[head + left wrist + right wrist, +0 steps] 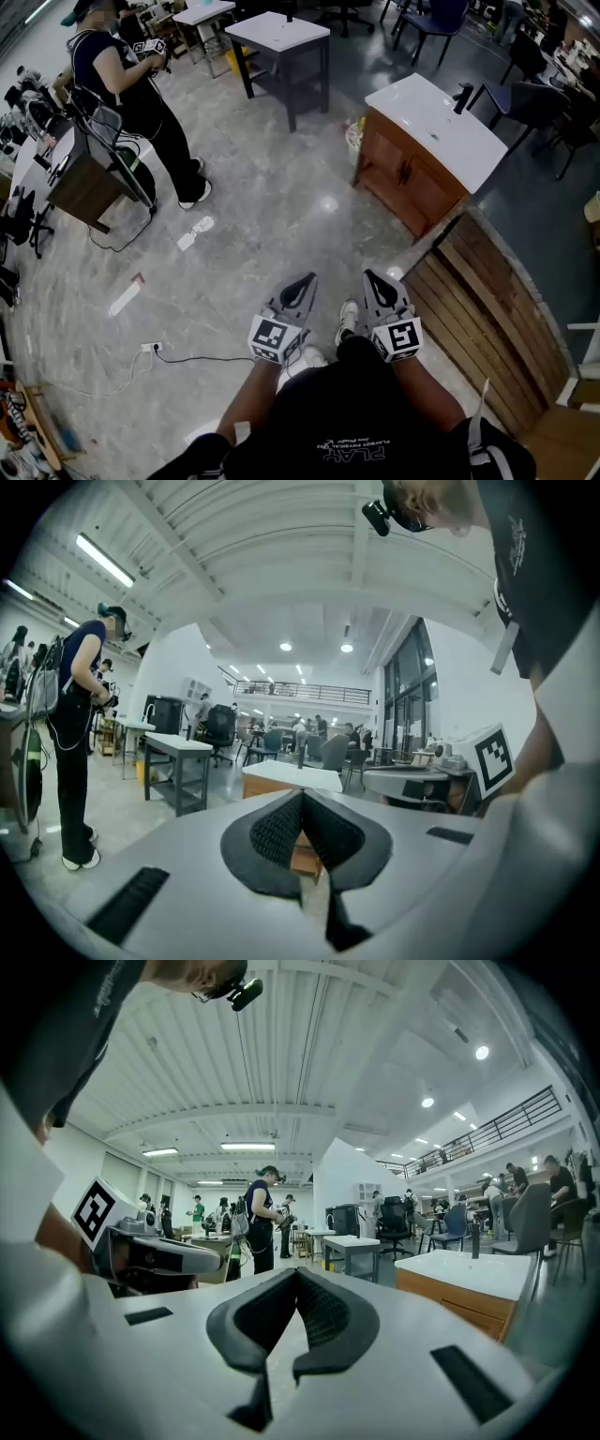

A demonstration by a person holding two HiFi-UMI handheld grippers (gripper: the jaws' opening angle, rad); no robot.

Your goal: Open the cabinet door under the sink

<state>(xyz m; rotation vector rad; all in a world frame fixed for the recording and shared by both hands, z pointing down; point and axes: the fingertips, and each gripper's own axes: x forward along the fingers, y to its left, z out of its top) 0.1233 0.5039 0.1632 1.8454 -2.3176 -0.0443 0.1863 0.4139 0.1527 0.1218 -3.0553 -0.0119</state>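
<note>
Cabinet door (pixel 422 192) well beyond left gripper (pixel 306 280), right gripper (pixel 371 277)

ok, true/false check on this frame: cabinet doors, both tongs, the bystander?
1. The cabinet doors under the sink are closed. True.
2. The right tongs grip a door handle. False: they are shut on nothing, well short of the cabinet doors.
3. The left tongs are wide open. False: they are shut and empty.
4. Another person stands off to the left. True.
</note>
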